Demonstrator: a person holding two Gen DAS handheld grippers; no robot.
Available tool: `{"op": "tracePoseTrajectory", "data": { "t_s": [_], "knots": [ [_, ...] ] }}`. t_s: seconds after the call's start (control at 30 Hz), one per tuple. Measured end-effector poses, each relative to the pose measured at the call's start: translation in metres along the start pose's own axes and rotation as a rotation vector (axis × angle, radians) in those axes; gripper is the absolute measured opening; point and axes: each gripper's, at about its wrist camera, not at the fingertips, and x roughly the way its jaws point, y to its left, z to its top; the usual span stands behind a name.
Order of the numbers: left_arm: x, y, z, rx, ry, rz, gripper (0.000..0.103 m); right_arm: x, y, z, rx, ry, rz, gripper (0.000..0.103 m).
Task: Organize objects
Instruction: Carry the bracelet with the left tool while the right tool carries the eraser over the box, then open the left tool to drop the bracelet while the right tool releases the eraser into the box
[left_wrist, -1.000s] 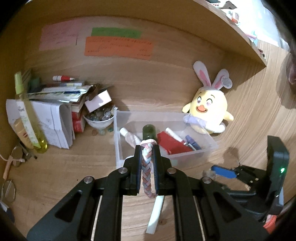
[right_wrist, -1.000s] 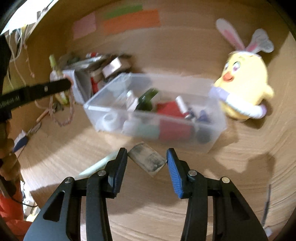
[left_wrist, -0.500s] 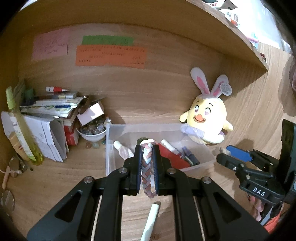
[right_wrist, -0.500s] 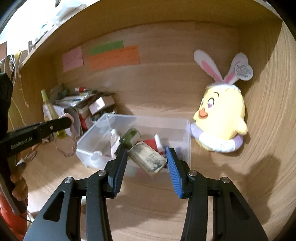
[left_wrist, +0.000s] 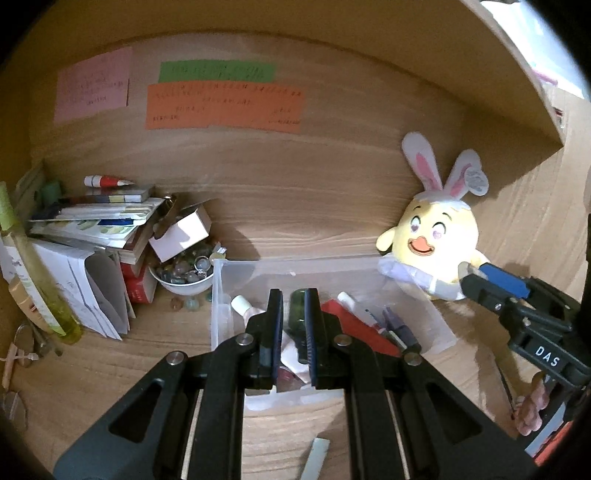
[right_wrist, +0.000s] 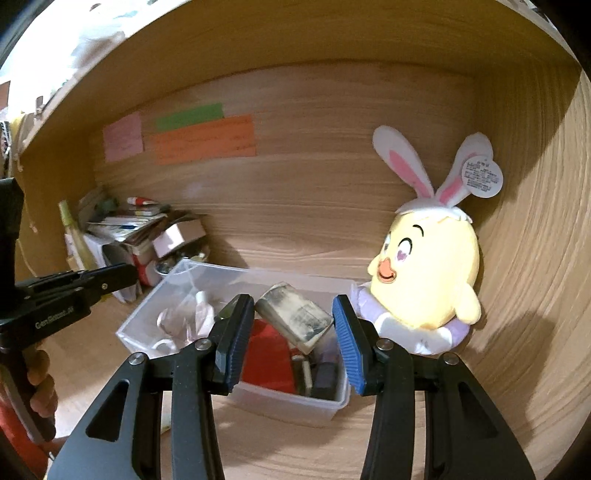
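A clear plastic bin sits on the wooden desk and holds a red item, pens, a small bottle and a green bottle. My left gripper hangs over the bin, slightly open and empty. The pink braided cord lies inside the bin at its left. My right gripper hovers above the bin's right half. A grey worn rectangular block sits between its blue pads with gaps on both sides.
A yellow bunny plush stands right of the bin. A pile of books and papers, a white bowl of beads and a yellow-green bottle crowd the left. A pale strip lies in front of the bin.
My left gripper opened and the braided cord dropped into the bin. My right gripper rose from the desk with the grey block, moved over the bin and spread its jaws.
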Motion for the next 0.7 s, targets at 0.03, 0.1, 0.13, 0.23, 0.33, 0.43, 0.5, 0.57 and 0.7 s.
{"op": "tracePoseTrajectory", "data": {
  "t_s": [0.03,0.1,0.13,0.23,0.33,0.43,0.5,0.57,0.7],
  "knots": [
    [0.004,0.001,0.000,-0.002,0.007,0.004,0.010,0.002,-0.001,0.000,0.003,0.003,-0.001,0.041],
    [0.010,0.004,-0.001,-0.008,0.021,0.005,0.010,0.008,-0.003,0.000,0.006,0.015,-0.002,0.041],
    [0.013,0.006,-0.002,-0.016,0.031,0.002,0.010,0.011,-0.003,-0.001,0.007,0.022,-0.003,0.041],
    [0.019,0.010,-0.005,-0.034,0.055,-0.019,0.010,0.024,-0.002,-0.005,0.006,0.053,0.000,0.041],
    [0.020,0.012,-0.010,-0.032,0.070,-0.029,0.010,0.040,0.001,-0.013,-0.005,0.098,-0.003,0.041],
    [0.021,0.011,-0.016,-0.015,0.091,-0.024,0.011,0.053,0.003,-0.019,-0.009,0.132,-0.002,0.041],
    [0.022,0.011,-0.020,-0.005,0.104,-0.023,0.016,0.061,0.003,-0.023,-0.009,0.155,0.002,0.041],
    [0.023,0.010,-0.024,0.006,0.111,-0.015,0.025,0.069,0.003,-0.027,-0.009,0.177,-0.001,0.041],
    [0.023,0.011,-0.031,0.020,0.125,-0.010,0.034,0.079,0.004,-0.033,-0.015,0.211,-0.003,0.041]
  ]
}}
